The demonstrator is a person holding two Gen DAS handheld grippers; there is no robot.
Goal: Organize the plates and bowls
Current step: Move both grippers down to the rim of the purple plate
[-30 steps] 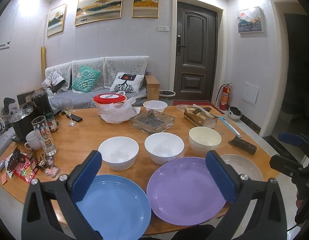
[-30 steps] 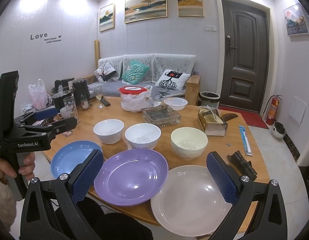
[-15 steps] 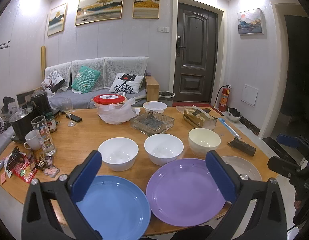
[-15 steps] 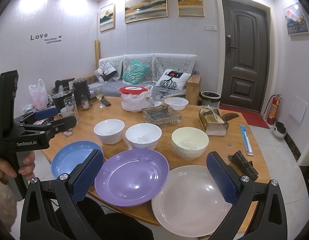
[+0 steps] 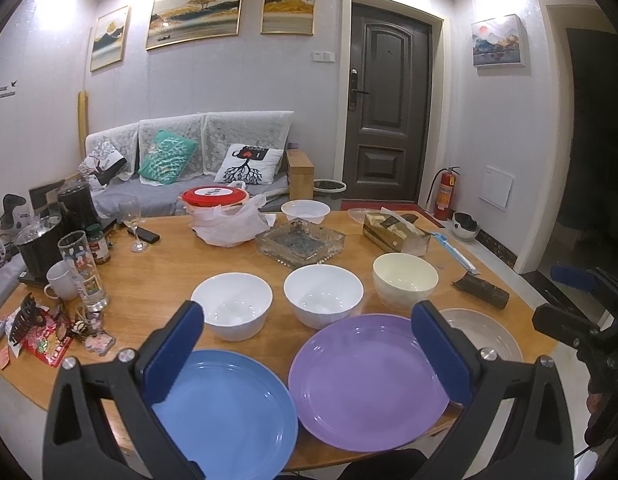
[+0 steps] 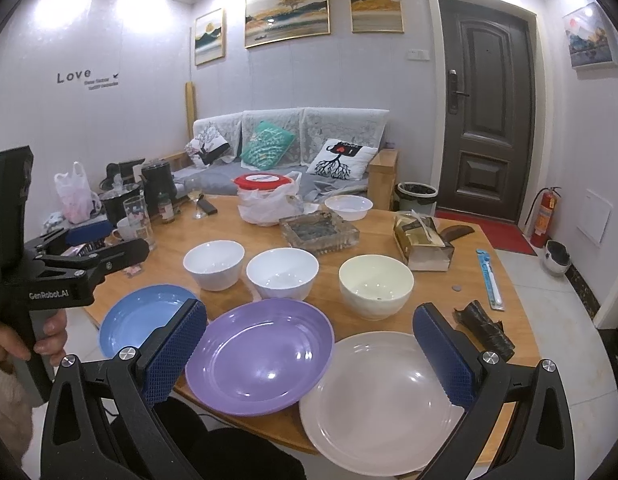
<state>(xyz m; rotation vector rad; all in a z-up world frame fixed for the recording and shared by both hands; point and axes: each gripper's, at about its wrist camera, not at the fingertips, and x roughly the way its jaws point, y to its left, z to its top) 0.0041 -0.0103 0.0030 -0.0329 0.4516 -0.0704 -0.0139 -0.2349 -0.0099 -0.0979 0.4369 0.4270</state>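
Claws [image 5: 309,344] wide above plates [image 5: 369,376]

Both grippers were held level, side by side. The left gripper [image 5: 305,350] stood with jaws spread wide, gripped by a hand [image 6: 13,340]; the right gripper [image 6: 311,350] gaped equally wide, empty.

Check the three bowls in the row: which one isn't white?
The cream bowl at the right end, behind the pale plate; the other two bowls are plain white.
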